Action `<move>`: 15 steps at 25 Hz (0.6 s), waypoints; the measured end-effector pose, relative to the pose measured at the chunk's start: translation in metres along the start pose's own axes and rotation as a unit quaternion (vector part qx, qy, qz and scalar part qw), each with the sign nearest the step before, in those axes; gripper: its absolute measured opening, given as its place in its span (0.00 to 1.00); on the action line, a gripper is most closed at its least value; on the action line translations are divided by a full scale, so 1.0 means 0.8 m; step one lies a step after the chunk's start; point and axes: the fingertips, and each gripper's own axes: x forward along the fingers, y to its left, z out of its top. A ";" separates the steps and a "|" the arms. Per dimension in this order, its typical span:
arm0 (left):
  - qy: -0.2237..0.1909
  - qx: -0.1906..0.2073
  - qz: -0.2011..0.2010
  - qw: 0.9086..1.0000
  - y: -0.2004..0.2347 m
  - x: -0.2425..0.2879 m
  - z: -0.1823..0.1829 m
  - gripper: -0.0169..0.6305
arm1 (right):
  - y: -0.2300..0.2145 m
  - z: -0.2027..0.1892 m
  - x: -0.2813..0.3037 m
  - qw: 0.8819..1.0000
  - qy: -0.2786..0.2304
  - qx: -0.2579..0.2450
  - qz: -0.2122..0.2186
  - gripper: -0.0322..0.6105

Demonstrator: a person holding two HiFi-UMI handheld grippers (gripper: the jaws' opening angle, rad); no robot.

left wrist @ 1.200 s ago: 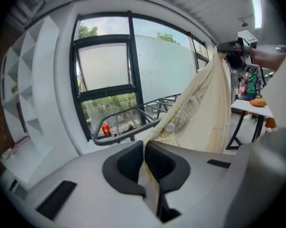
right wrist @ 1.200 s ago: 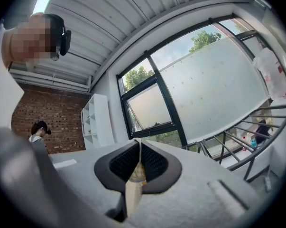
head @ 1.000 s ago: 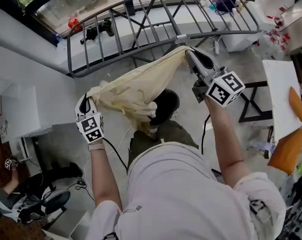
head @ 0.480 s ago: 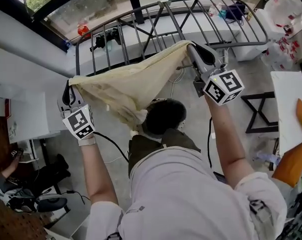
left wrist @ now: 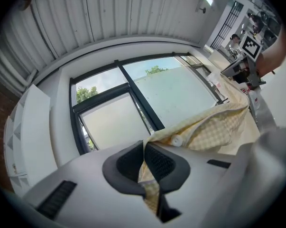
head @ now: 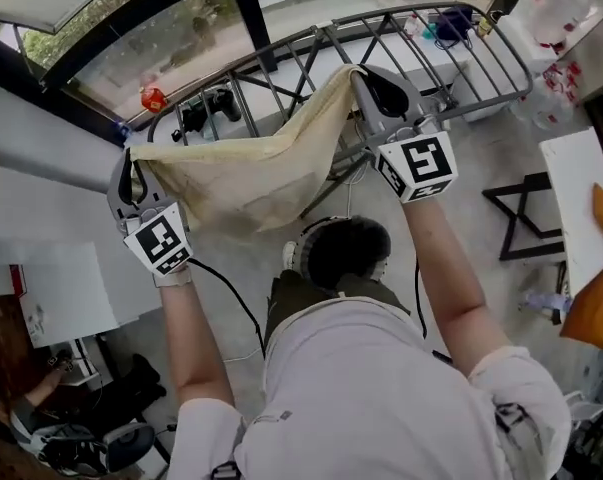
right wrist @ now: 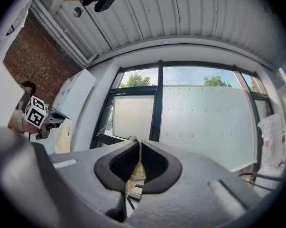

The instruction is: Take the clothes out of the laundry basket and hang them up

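Reaching up and forward, both arms spread the yellow checked garment [head: 251, 173] wide just before the drying rack [head: 281, 63]; left gripper [head: 131, 158] and right gripper [head: 361, 76] each clamp an upper corner. Windows [right wrist: 199, 113] stand beyond the rack.

A workroom or test space rather than a home was indicated: a metal drying rack [head: 461, 53] was stood on a bare grey floor [head: 481, 158], with a large dark-framed window [right wrist: 204, 118] beyond it, a ribbed panel ceiling [right wrist: 190, 18] above it and a brick wall [right wrist: 26, 51] to its side.
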 end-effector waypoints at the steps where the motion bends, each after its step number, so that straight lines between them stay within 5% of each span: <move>1: -0.004 -0.003 -0.008 1.000 0.006 0.024 -0.004 0.04 | -0.005 0.001 0.017 1.000 0.002 -0.007 -0.014 0.06; 15: -0.044 -0.025 -0.049 0.998 0.088 0.270 -0.040 0.04 | -0.032 0.023 0.237 0.992 0.008 -0.077 -0.096 0.06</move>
